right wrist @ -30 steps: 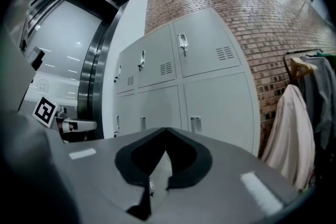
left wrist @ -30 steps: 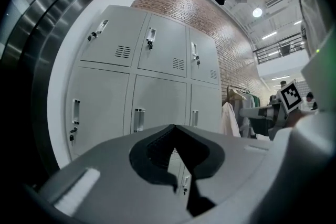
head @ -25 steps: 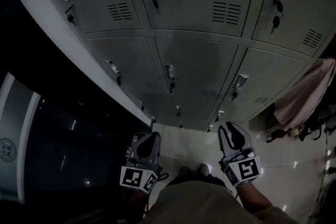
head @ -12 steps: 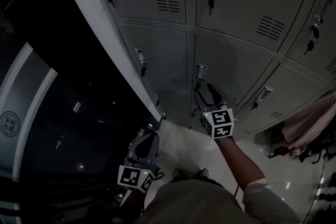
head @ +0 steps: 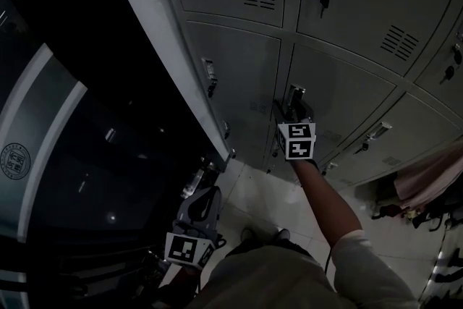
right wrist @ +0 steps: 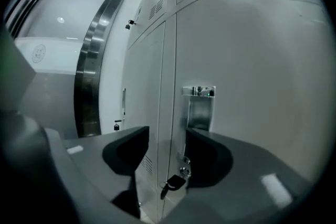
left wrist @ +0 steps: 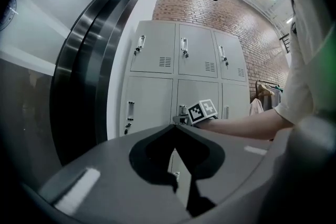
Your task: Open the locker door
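**Right gripper spread at the locker handle**

In the head view, right gripper [head: 288, 114] at centre frame, close up to the middle-row door [head: 347, 94], tips just below its handle [head: 296, 93]; jaws just opened wide, pressing on nothing. In the right gripper view, door seam [right wrist: 170, 60] running up through the gap between the jaws; recessed handle just above the right jaw; key [right wrist: 173, 184] hanging from the lock low in that gap, contact with either jaw not to be told; door shut, flush with its neighbours. Left gripper [head: 206, 193] low at lower centre-left, well apart from the lockers, jaws closed tip to tip on nothing. Strip of pale floor [head: 253, 199] between locker foot and feet; dark panel [head: 65, 155] filling the left side; clothes [head: 434, 184] at the right edge.
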`<state>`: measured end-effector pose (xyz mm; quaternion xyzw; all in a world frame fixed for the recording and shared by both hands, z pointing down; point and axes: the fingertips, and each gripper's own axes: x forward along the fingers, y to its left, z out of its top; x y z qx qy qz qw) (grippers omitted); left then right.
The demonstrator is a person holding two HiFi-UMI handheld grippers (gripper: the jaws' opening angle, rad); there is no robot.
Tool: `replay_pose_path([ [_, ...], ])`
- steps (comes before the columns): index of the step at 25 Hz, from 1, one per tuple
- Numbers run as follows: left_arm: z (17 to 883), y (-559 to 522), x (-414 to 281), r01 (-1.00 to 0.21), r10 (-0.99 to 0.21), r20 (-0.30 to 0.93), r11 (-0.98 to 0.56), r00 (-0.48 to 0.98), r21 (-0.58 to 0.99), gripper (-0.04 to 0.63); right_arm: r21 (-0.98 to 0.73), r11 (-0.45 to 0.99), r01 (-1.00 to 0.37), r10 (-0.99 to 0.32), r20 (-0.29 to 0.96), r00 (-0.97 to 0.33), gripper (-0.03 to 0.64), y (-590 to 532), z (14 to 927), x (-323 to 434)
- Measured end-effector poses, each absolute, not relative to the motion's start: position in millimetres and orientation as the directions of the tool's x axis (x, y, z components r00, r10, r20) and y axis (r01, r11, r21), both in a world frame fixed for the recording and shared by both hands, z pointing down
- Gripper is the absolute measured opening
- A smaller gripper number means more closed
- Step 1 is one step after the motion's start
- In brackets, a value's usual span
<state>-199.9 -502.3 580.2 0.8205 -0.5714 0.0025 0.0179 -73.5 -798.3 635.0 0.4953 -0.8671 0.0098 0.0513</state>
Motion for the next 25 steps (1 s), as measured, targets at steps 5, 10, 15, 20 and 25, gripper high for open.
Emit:
replay_pose_path([
  [5,587,-499,-206,-0.942,-0.942,0.025,-0.334,0.336,0.041,0.057,-0.009,0.465,-0.885,-0.882,0.084,-0.464,0.206,-801,634,-73],
  [10,592,-503,-208,-0.937,-0.937,0.029,-0.347,0.348,0.047,0.057,-0.007,0.43,-0.903,-0.898,0.101,-0.429,0.173,-793,634,-71],
  [15,590,-502,-205,-0.93,-0.931,0.027,-0.362,0.364,0.059,0.057,0.025,0.417,-0.909,-0.908,0.058,-0.415,0.137,-751,628,-70],
  [20,586,-503,-199,-0.92,-0.921,0.025,-0.388,0.39,0.05,0.057,0.036,0.454,-0.89,-0.891,0.004,-0.454,0.129,-681,621,-60],
  [25,578,-504,-183,-0.906,-0.906,0.031,-0.42,0.422,0.048,0.057,0.05,0.48,-0.876,-0.875,-0.041,-0.482,0.115,-614,616,-24],
])
